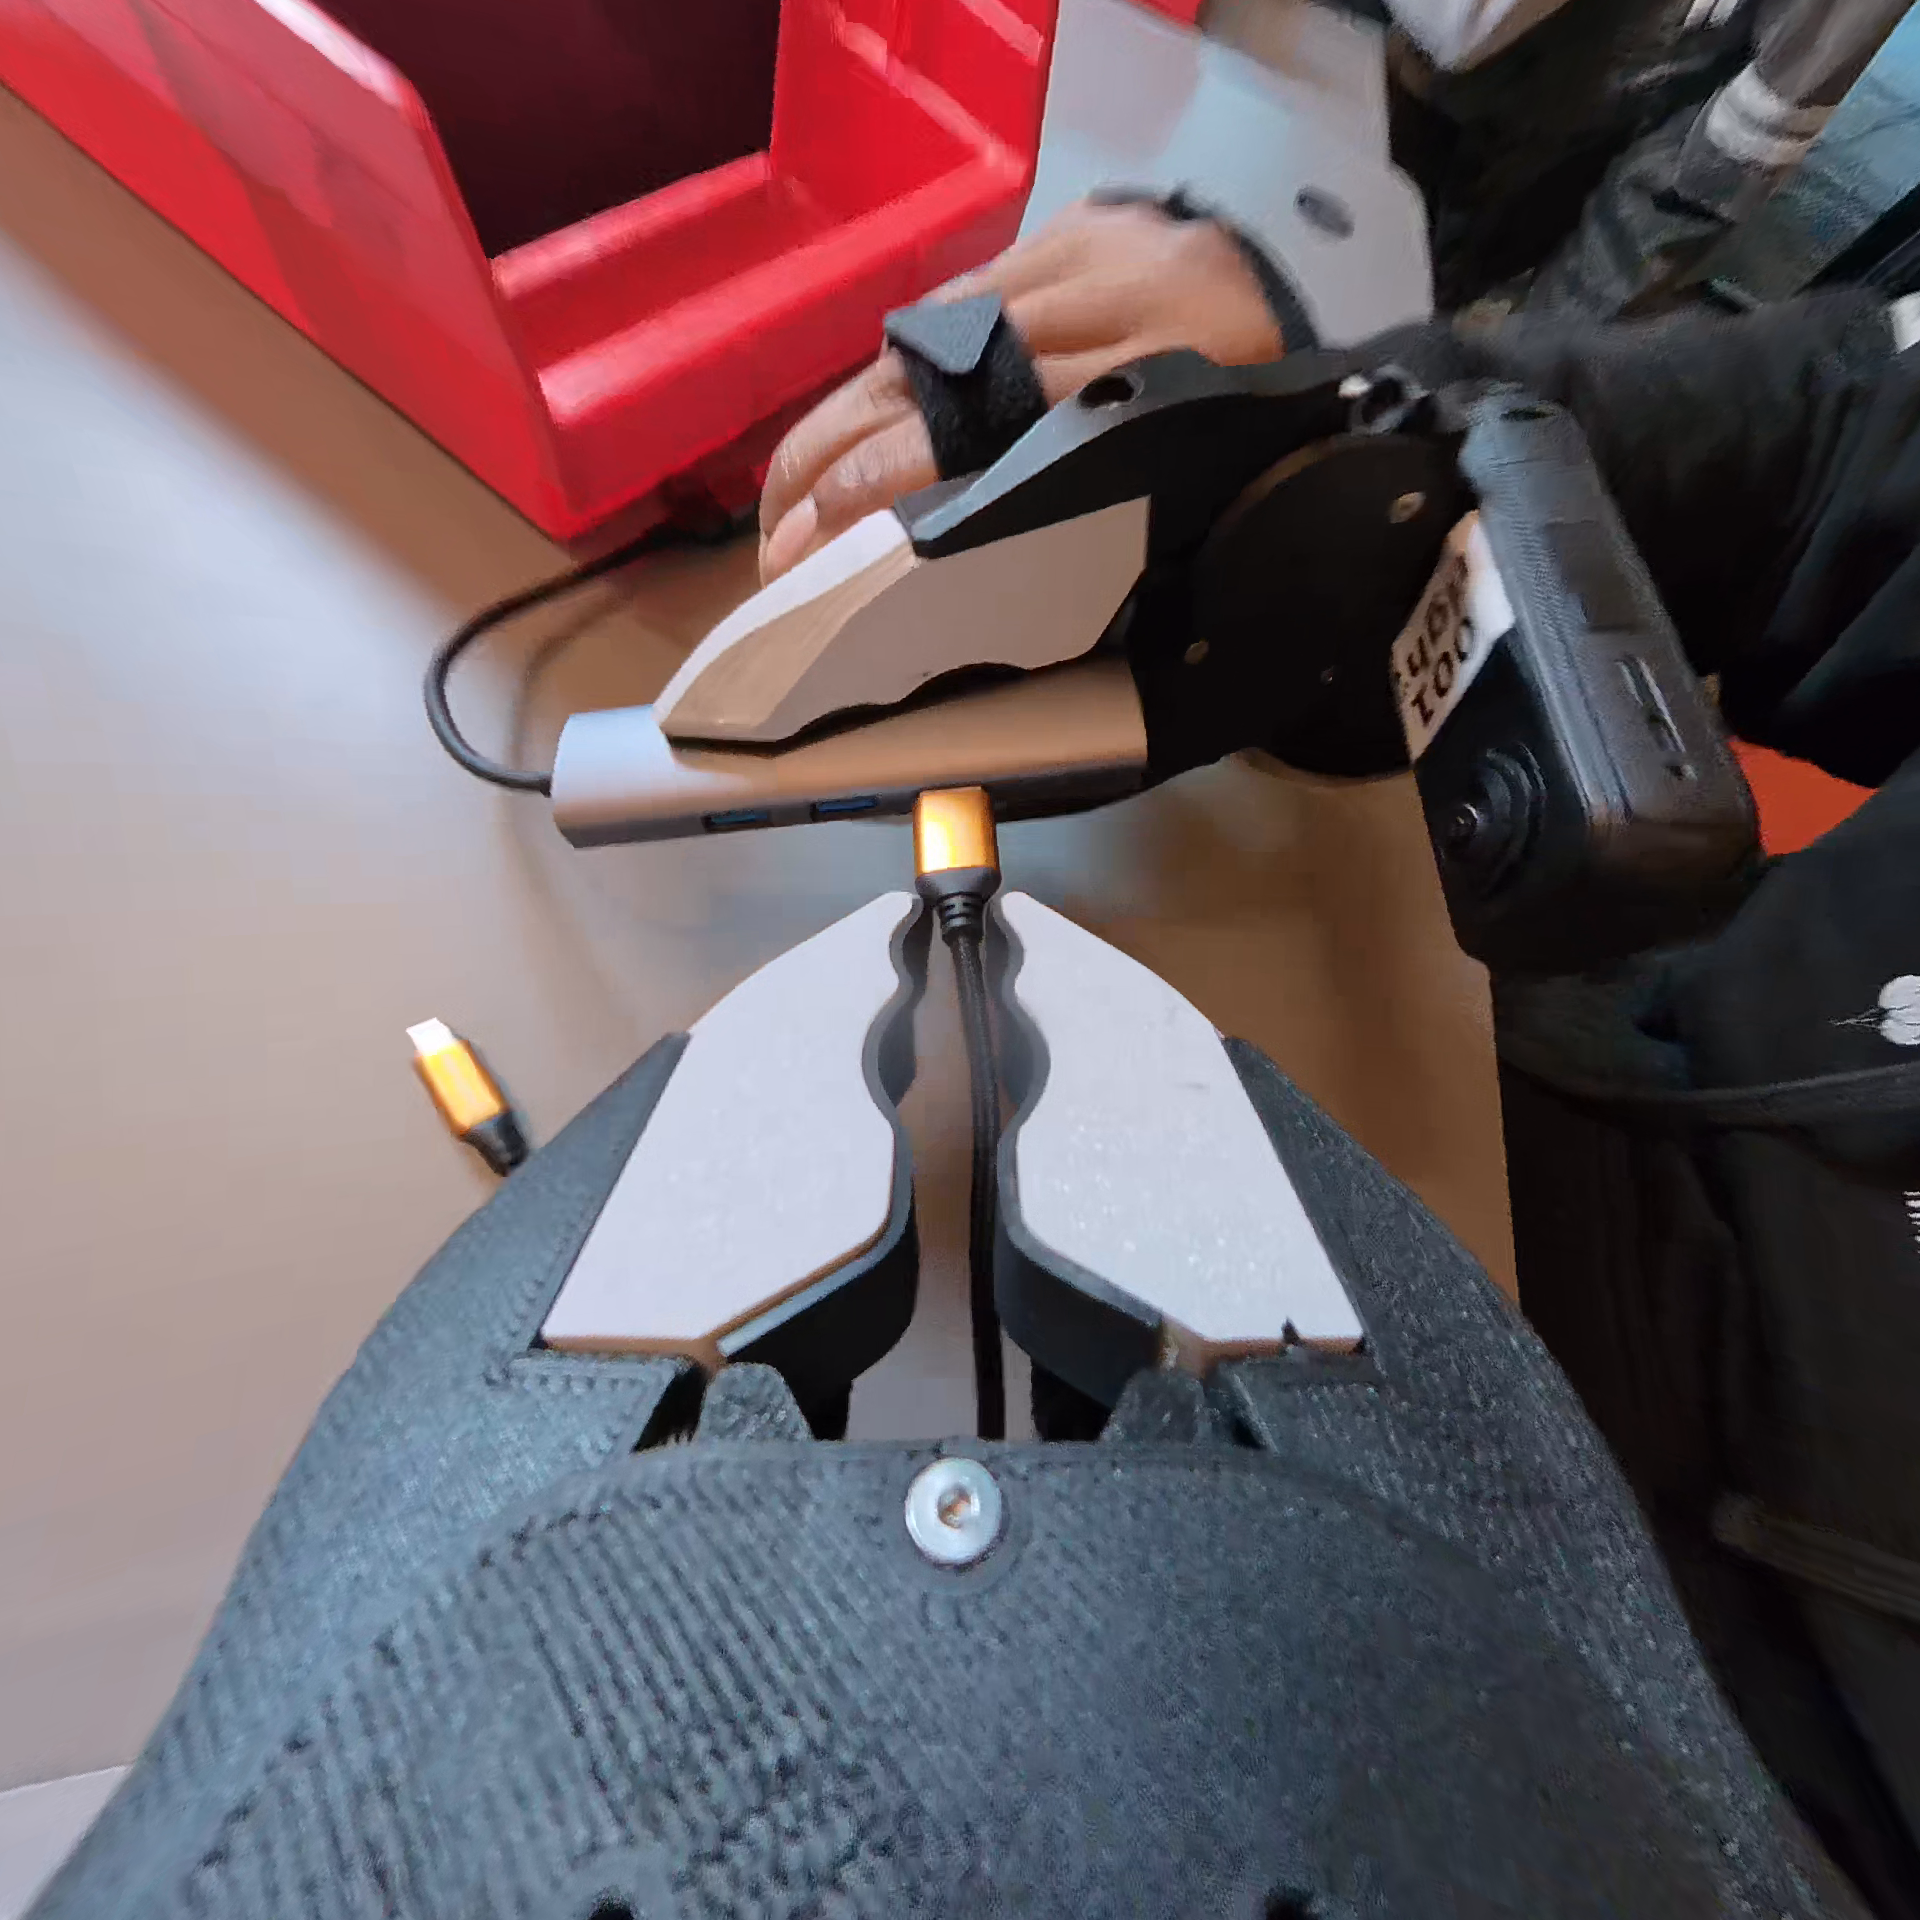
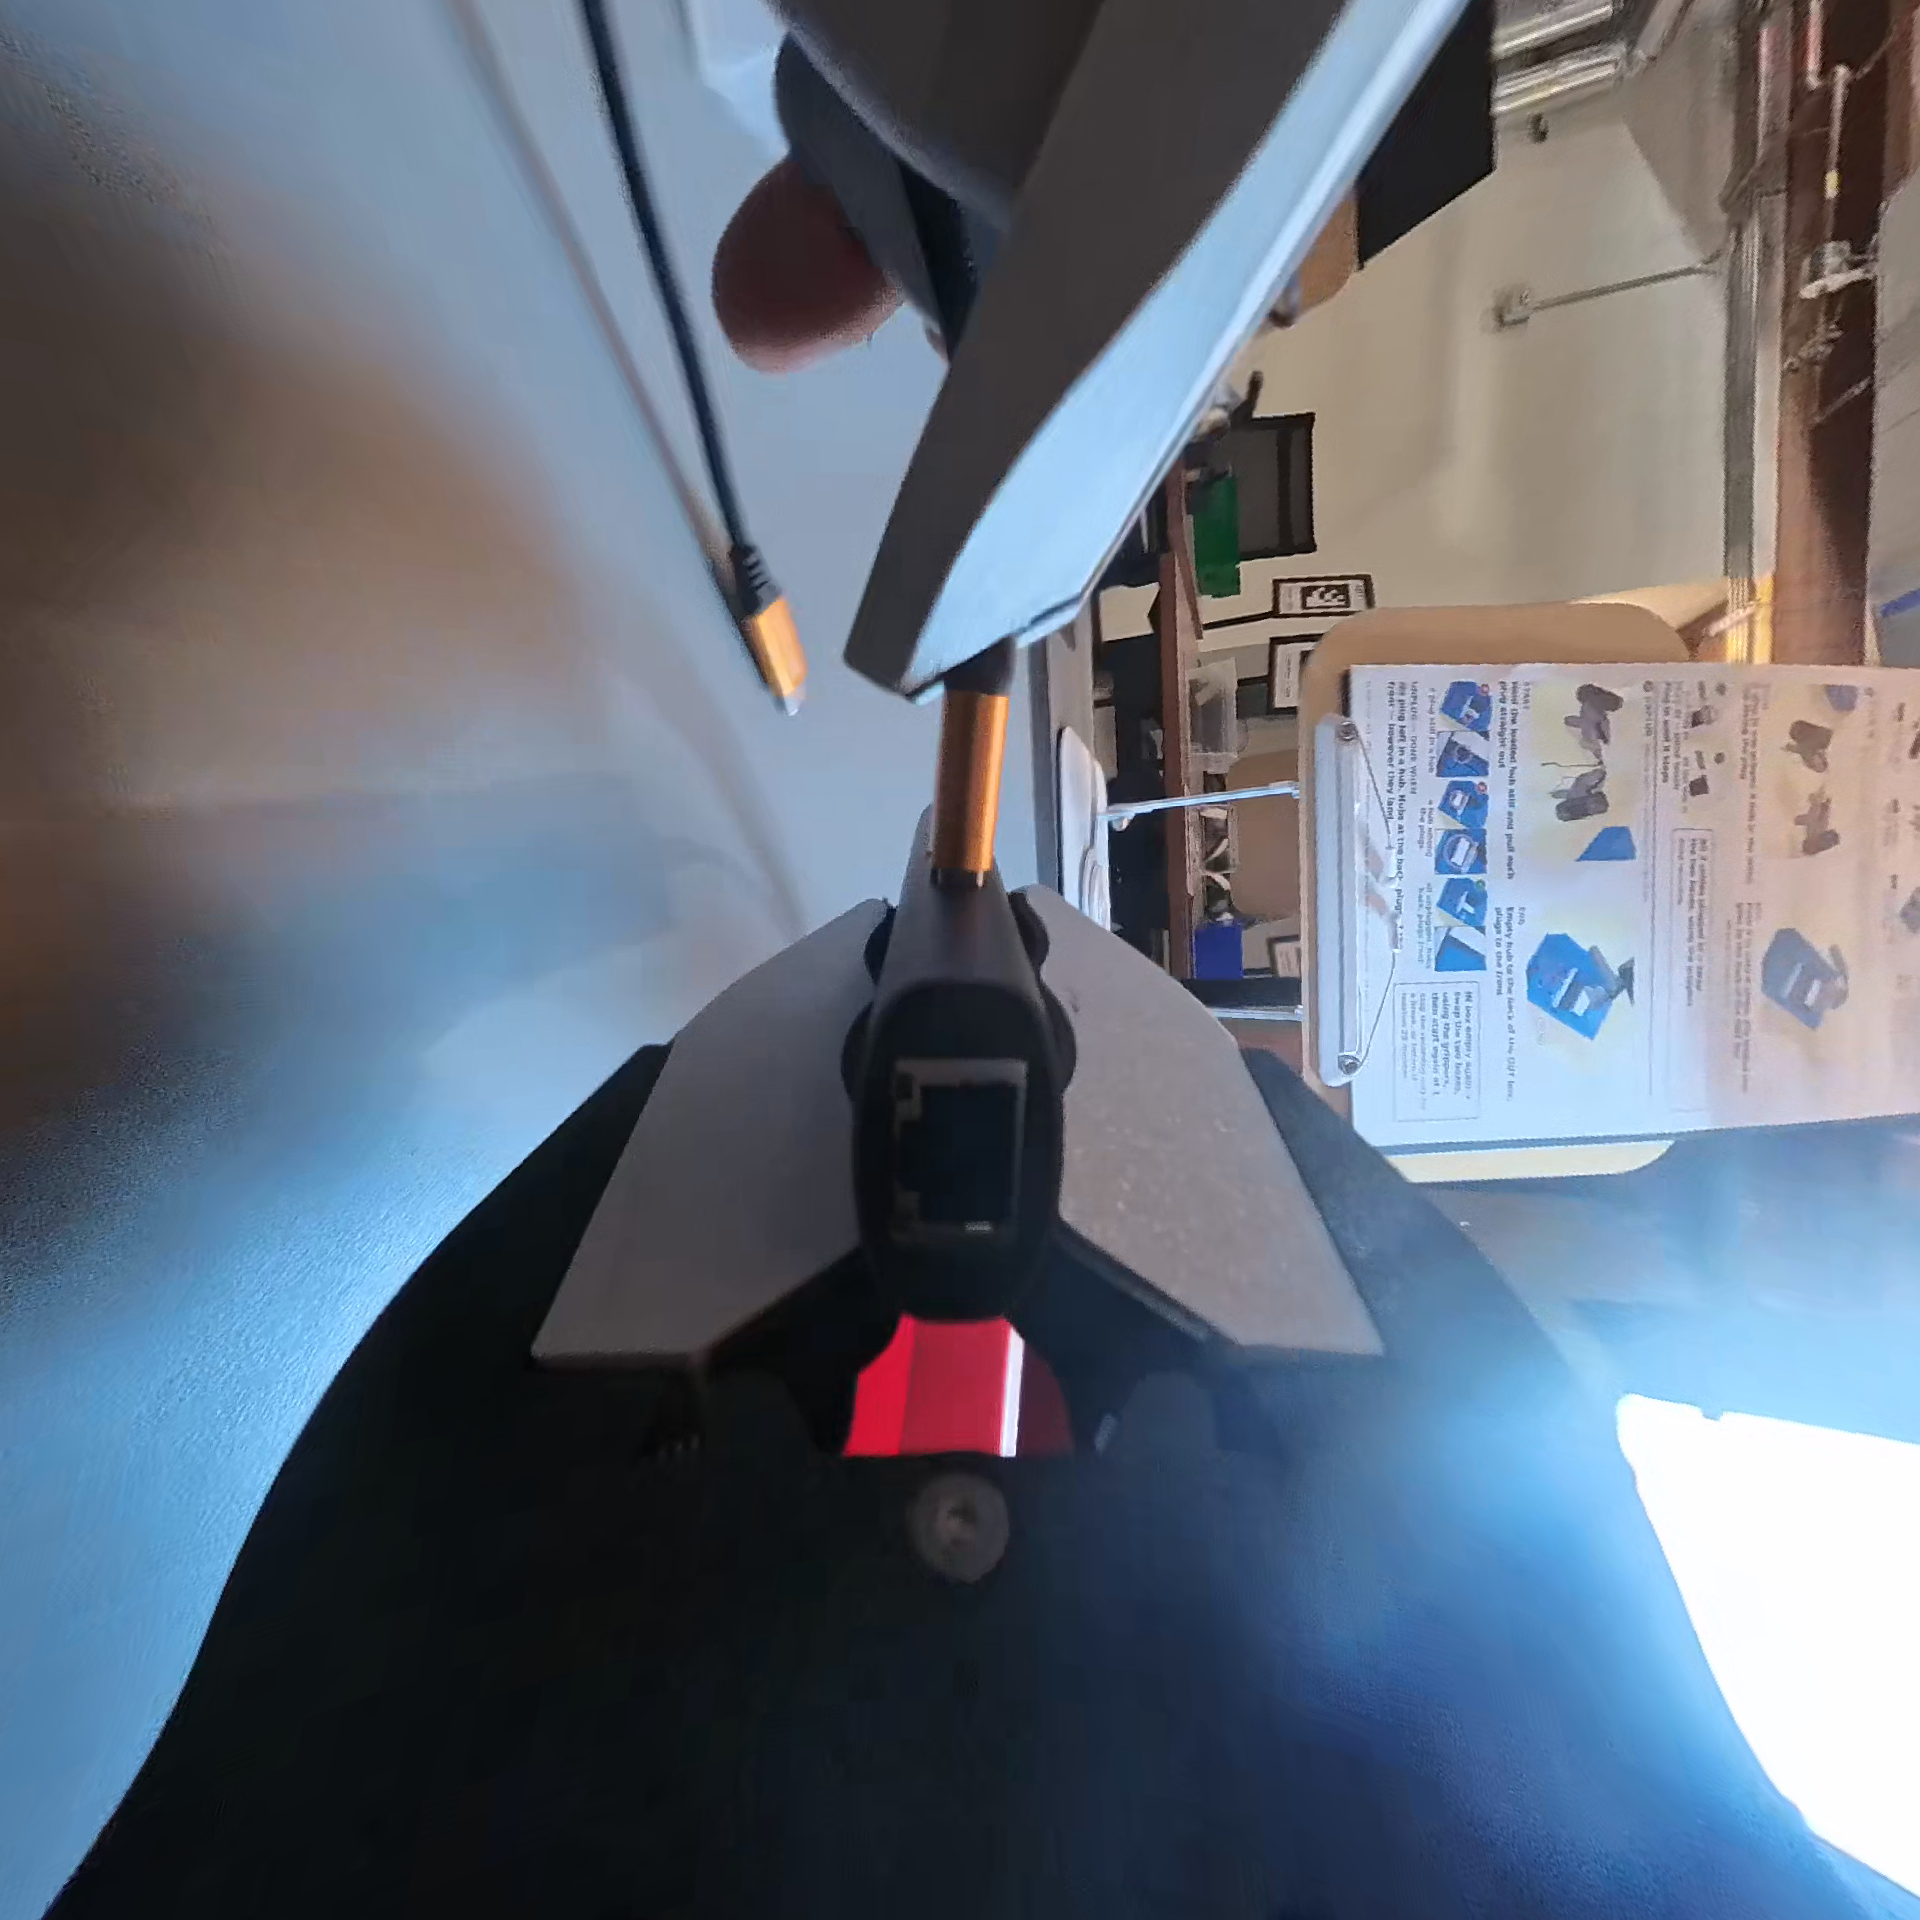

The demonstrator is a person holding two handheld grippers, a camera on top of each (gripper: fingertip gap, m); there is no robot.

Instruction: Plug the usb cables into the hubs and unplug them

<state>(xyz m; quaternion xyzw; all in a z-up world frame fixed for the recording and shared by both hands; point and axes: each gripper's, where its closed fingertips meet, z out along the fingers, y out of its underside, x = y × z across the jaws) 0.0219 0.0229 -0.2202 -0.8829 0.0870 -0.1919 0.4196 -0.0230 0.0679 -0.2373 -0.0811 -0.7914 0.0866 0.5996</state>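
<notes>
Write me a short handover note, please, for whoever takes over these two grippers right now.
Left gripper: shut on the cable just behind the orange plug, which sits in the hub's side port.
Right gripper: shut on the hub, held off the table.
Loose plug: lying on the table to the left. Red bin behind.
Can't tell whether the held plug is going in or out.
Left: finish that move, then deal with the loose plug.

The left gripper (image 1: 954,906) points forward with its two grey fingers (image 1: 769,1122) drawn close together, pinching at the tips. The right gripper (image 1: 665,717) reaches in from the right, lying sideways with its fingers clamped shut, and a bare hand (image 1: 997,395) grips its handle under a black strap.
</notes>
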